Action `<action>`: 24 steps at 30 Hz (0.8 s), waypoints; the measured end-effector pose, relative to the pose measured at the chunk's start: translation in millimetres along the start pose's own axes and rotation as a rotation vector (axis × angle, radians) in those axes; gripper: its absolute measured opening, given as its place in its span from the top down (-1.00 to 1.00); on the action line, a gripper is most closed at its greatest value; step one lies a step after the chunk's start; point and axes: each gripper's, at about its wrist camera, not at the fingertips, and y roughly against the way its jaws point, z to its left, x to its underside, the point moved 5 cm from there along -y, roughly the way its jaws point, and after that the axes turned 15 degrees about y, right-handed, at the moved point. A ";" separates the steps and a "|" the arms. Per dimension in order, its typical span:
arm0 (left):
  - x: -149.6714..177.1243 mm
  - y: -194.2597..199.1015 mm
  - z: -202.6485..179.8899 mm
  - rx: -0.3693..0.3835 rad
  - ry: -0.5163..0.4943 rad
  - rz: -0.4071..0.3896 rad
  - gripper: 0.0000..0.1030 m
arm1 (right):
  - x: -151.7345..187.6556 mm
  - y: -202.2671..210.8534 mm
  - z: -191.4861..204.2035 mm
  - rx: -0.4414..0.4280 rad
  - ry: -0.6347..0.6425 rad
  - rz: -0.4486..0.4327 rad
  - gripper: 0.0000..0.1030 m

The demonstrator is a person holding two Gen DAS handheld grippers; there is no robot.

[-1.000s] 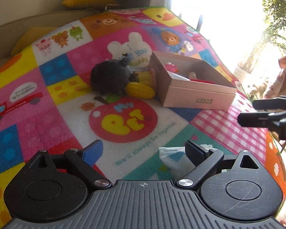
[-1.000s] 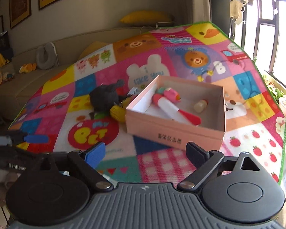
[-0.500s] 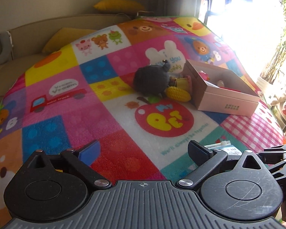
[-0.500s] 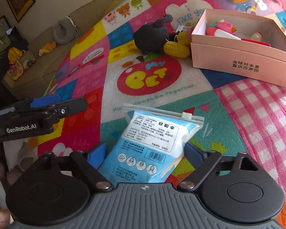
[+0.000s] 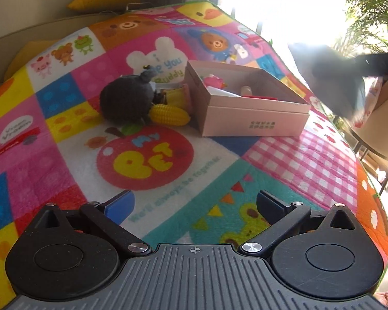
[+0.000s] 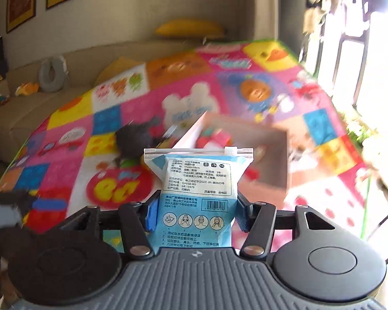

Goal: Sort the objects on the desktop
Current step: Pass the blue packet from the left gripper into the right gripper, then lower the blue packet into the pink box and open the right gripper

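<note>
Right gripper fingers closing on blue packet; left gripper fingers opening, empty

The mat reads "MY PET" in yellow and blue on a red apple, "We'll always be together" below it, "you" and "Buddy" on a white rabbit patch, and "Vroom Vroom" in a bubble at the left. The packet shows "11cm×10cm", "GB 15979", Chinese print and a barcode. The box front carries small Chinese characters, too small to read.
</note>
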 end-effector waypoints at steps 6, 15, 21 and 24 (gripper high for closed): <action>-17.7 -23.2 -4.2 0.025 0.014 -0.061 -1.00 | -44.8 -79.3 -61.5 0.156 0.107 -0.053 -0.09; -40.2 -32.0 19.6 0.045 0.064 -0.081 -1.00 | -23.3 -216.4 -79.0 0.170 0.162 0.221 -0.06; -45.7 -45.3 25.3 0.058 0.090 -0.064 -1.00 | -24.0 -201.6 -57.6 -0.016 0.078 0.256 -0.17; -44.1 -45.6 31.2 0.055 0.105 -0.065 -1.00 | -28.0 -196.4 -56.6 0.103 0.190 0.230 -0.28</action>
